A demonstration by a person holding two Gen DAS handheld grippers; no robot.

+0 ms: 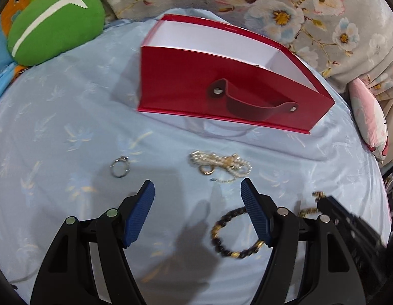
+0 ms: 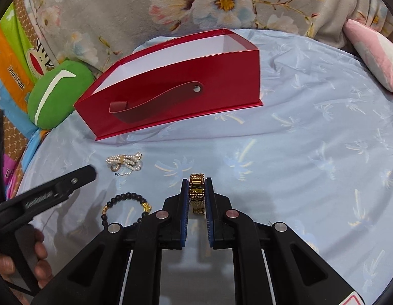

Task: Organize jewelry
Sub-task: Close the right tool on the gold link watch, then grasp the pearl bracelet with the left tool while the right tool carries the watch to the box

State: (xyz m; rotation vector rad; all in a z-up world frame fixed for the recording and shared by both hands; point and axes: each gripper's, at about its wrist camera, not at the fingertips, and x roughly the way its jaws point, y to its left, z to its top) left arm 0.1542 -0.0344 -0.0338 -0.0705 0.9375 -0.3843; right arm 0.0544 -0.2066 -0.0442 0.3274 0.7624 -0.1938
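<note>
We are clamping the gold watch [image 2: 197,194] in the right gripper [image 2: 197,203]; left gripper [image 1: 197,190] is hanging wide, empty; pearl bracelet [image 1: 220,164], ring [image 1: 119,169], bead bracelet [image 1: 234,233] are lying beneath it, unsorted; red box [image 1: 196,86] is waiting beyond.

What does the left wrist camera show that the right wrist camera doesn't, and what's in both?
Only the left wrist view shows the silver ring and the open left gripper, with nothing between its pads. Only the right wrist view shows the right gripper shut on the gold watch, plus a hand holding the other gripper. Both show the red box, the pearl bracelet, the black bead bracelet, the green cushion and the blue sheet.
</note>
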